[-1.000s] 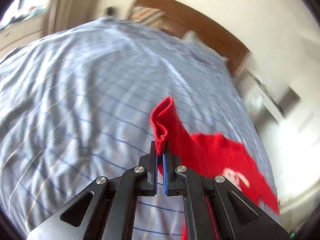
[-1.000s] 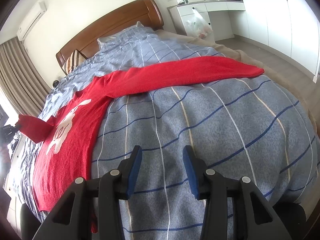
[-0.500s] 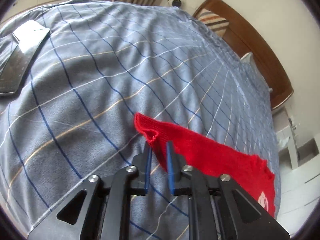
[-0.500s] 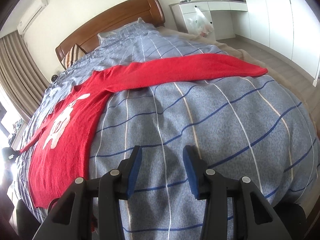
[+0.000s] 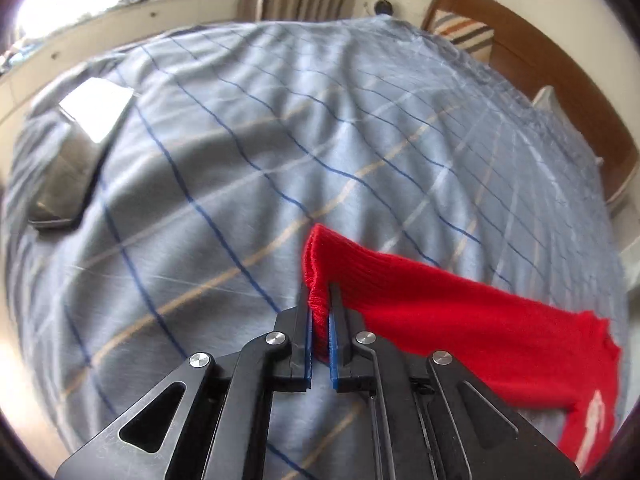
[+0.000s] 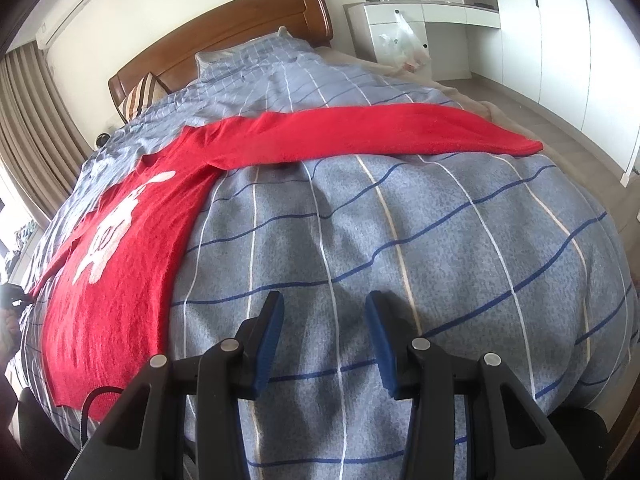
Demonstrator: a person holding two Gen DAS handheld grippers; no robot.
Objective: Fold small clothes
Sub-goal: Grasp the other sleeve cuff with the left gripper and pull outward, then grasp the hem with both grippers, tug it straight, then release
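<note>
A red sweater (image 6: 132,240) with a white figure on its front lies spread flat on the bed. Its right sleeve (image 6: 380,132) stretches across the blanket toward the far side. In the left wrist view the other sleeve (image 5: 460,320) runs from the lower right to my left gripper (image 5: 319,292), which is shut on the ribbed cuff (image 5: 316,256) just above the blanket. My right gripper (image 6: 324,308) hovers open over bare blanket to the right of the sweater's body, with nothing between its fingers.
The bed has a grey-blue checked blanket (image 5: 240,160). A flat grey device (image 5: 76,152) lies on it at the left. A wooden headboard (image 6: 224,44) and a striped pillow (image 5: 464,32) are at the far end. A white desk (image 6: 420,36) and wardrobes stand to the right.
My left gripper brought the cuff down from the air to the blanket and drew the sleeve out straight. Its jaws parted slightly midway and have closed on the cuff again. The right gripper stayed put.
</note>
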